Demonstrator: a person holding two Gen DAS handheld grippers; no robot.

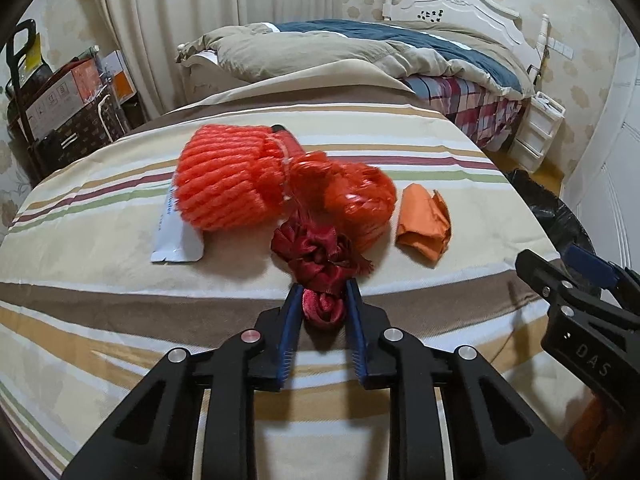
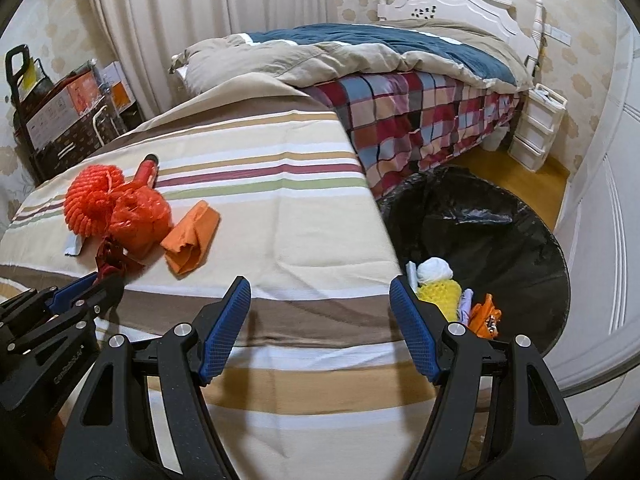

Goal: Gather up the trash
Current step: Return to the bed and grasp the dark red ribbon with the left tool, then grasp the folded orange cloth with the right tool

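- Clenching on a dark red satin ribbon bow (image 1: 316, 254), the left tongs (image 1: 323, 300) have its near loops pinched between the blue pads, close to the near edge of the striped bed (image 1: 460, 152). The bow looks light, soft and slick, so a bite on the bunched knot should hold better than one on a loose loop.
- Hanging released, the right tongs (image 2: 320, 312) stand wide over the bed's near right corner with nothing between their pads.
- Just beyond the bow lies a red mesh net bag (image 1: 348, 196), touching it and perhaps tied to it; I cannot tell. It looks feather-light, limp and snag-prone, and may trail along if the bow is lifted.
- Against the net, towards the left edge, sits an orange foam netting roll (image 1: 224, 178), springy and light, resting partly on a flat white pouch (image 1: 176, 246), which would need taking by an edge.
- To the right lies crumpled orange paper (image 1: 424, 222), apart from the rest and easy to pinch anywhere.
- On the floor off the bed's right edge stands a black-lined trash bin (image 2: 500, 216), holding a white wad, something yellow and knitted-looking, and an orange scrap, with plenty of room left.
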